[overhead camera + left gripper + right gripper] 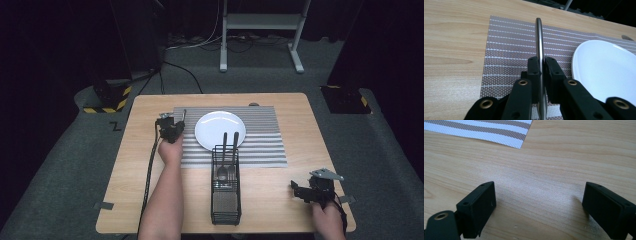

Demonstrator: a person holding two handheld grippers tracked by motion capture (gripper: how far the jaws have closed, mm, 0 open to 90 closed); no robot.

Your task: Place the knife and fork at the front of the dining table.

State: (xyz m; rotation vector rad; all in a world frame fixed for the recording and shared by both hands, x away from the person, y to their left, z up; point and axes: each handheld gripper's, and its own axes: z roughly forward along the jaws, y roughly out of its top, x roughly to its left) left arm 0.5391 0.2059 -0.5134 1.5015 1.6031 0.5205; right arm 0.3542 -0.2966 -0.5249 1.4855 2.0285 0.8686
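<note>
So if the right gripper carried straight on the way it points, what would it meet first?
Probably the bare table: the open right gripper points low across the wood, and the placemat corner lies further on, off to the left. Depth is hard to judge.

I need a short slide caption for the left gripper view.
Left gripper clamps a metal utensil handle above the striped placemat, beside the white plate.

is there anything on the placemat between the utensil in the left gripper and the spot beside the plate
Nothing visible. The left gripper holds the utensil over bare placemat just left of the plate. The caddy with the other cutlery stands nearer the person, off that strip.
</note>
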